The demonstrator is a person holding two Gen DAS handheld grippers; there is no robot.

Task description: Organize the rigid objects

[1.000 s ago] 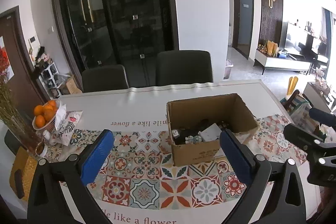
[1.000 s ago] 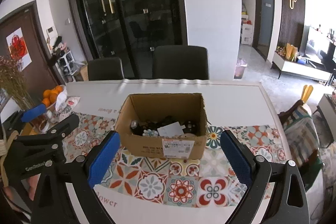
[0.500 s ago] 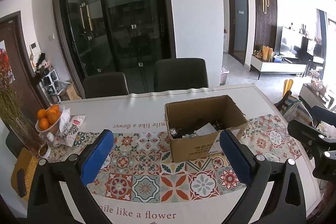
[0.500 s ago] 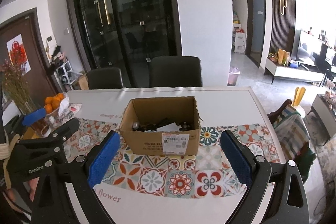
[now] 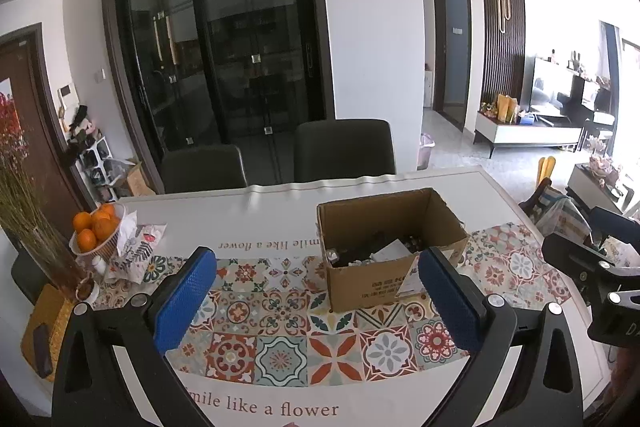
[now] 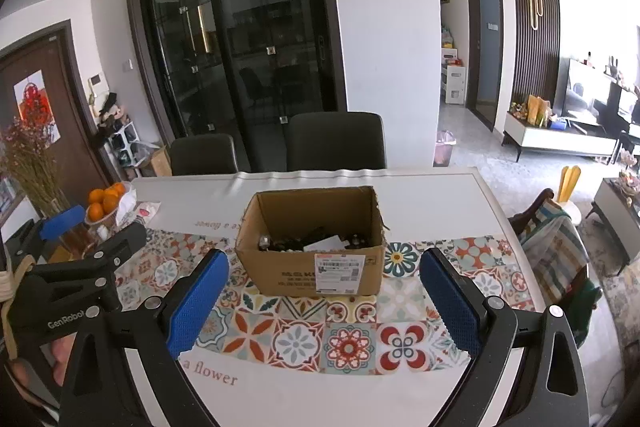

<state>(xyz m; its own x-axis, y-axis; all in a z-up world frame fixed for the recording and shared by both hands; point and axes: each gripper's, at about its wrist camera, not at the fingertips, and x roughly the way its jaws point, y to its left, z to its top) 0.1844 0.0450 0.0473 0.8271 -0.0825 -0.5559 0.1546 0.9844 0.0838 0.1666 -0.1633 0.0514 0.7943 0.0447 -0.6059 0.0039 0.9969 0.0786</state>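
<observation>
An open cardboard box [image 5: 376,279] [image 6: 320,275] stands on the patterned tablecloth, holding several small dark items and a white card. My left gripper [image 5: 318,301] hangs open above the near part of the table, well short of the box, with nothing between its blue pads. My right gripper [image 6: 322,301] is open too, facing the box's labelled front from a distance. The right gripper also shows at the right edge of the left wrist view [image 5: 592,267]. At the left edge of the right wrist view, the left gripper [image 6: 80,259] appears again.
A bowl of oranges [image 5: 94,231] [image 6: 105,205], snack packets [image 5: 138,247] and a vase of dried stems [image 5: 28,211] crowd the table's left end. Two dark chairs [image 5: 344,151] stand behind the table. A seat with a striped blanket [image 6: 556,247] sits off the right edge.
Both grippers have pulled back and up from the box, which now looks smaller and farther. Both stay open.
</observation>
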